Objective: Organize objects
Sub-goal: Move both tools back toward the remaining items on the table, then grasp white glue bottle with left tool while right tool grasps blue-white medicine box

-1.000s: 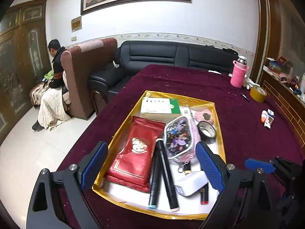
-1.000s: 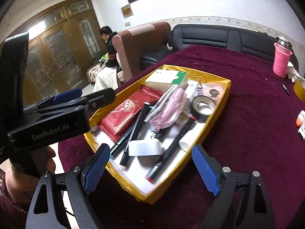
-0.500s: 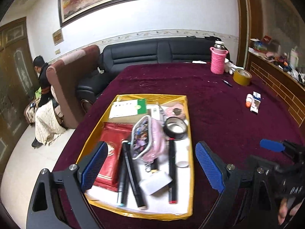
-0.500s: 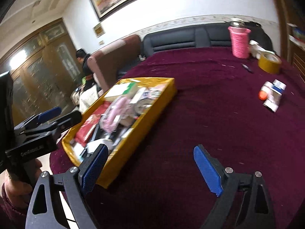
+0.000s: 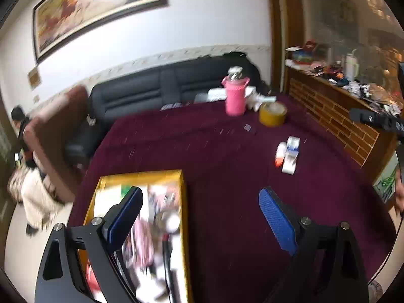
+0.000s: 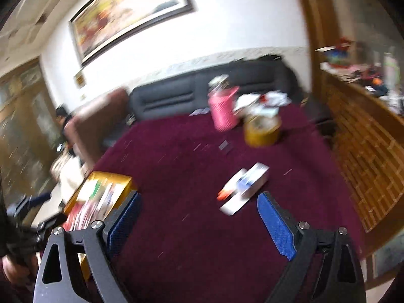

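Left hand-held gripper (image 5: 200, 223): wide open, holding nothing.
Right hand-held gripper (image 6: 198, 223): wide open, holding nothing.
Tray (image 5: 183, 217): lower left, full, blurry.
Boxes (image 6: 243, 189): middle of the tabletop (image 6: 176, 166).

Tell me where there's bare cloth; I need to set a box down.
The widest free patch is the cloth between the tray and the small boxes. Another bare stretch runs beyond the tray toward the sofa. Crowded: the tray itself, and the far corner around the pink bottle and tape roll.
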Available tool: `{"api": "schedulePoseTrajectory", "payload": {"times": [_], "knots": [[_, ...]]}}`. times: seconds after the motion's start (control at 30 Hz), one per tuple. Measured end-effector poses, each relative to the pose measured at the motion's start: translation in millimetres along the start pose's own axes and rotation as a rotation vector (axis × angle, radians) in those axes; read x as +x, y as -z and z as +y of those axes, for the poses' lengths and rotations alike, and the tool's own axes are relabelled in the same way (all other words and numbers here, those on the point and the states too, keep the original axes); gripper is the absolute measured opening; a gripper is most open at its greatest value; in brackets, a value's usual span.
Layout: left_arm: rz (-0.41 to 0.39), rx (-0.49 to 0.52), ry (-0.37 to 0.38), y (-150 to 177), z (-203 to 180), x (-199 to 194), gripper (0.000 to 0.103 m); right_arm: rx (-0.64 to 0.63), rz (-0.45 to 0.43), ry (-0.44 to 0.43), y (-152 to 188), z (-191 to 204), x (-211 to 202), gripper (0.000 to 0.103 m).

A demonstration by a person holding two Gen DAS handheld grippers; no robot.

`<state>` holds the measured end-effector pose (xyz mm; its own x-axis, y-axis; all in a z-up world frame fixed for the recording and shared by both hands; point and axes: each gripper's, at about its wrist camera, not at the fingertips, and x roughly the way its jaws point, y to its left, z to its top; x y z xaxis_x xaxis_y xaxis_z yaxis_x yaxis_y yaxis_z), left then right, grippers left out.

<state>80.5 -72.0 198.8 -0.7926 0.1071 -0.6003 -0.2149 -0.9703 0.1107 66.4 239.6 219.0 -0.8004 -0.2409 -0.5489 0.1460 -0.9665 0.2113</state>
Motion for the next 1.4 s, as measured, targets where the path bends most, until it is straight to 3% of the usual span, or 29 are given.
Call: {"api": "schedulePoseTrajectory", "payload": {"times": [0.07,0.17,0.37,0.63,0.7,0.73,0.77,0.83,0.9,1.1,1.27,1.4], "knots": [[-0.025,0.036,0.024,-21,-12,3,0.095,-0.008,0.012,0.073,-21,-19,2,0.103],[-0.032,0.060,0.059,-34,-30,19,0.099,0.018,0.056,0.094,-21,-38,21,0.103],[0.084,0.071,0.154,-23,-64,78,0.099,0.204,0.212,0.056,26,-72,110,0.103],[0.142,0.059,0.182,-11,-65,115,0.099,0.384,0.349,0.083,28,-87,213,0.102],[0.151,0.041,0.187,-11,-61,125,0.099,0.399,0.365,0.089,31,-87,229,0.099],[0.154,0.036,0.190,-11,-60,130,0.099,0.400,0.371,0.091,31,-87,235,0.091],[0.155,0.033,0.193,-11,-59,134,0.099,0.397,0.377,0.096,31,-87,239,0.071],[0.151,0.026,0.207,-10,-59,143,0.099,0.391,0.372,0.108,32,-89,240,0.048],[0.150,0.025,0.231,-10,-63,155,0.099,0.336,0.370,0.152,33,-87,235,0.037],[0.143,0.076,0.274,-16,-96,195,0.099,0.352,0.318,0.146,59,-106,195,0.037],[0.157,0.151,0.266,-25,-140,234,0.099,0.426,0.225,0.046,80,-124,177,0.037],[0.179,0.199,0.273,-28,-167,259,0.096,0.457,0.224,-0.005,78,-132,180,0.037]]}}
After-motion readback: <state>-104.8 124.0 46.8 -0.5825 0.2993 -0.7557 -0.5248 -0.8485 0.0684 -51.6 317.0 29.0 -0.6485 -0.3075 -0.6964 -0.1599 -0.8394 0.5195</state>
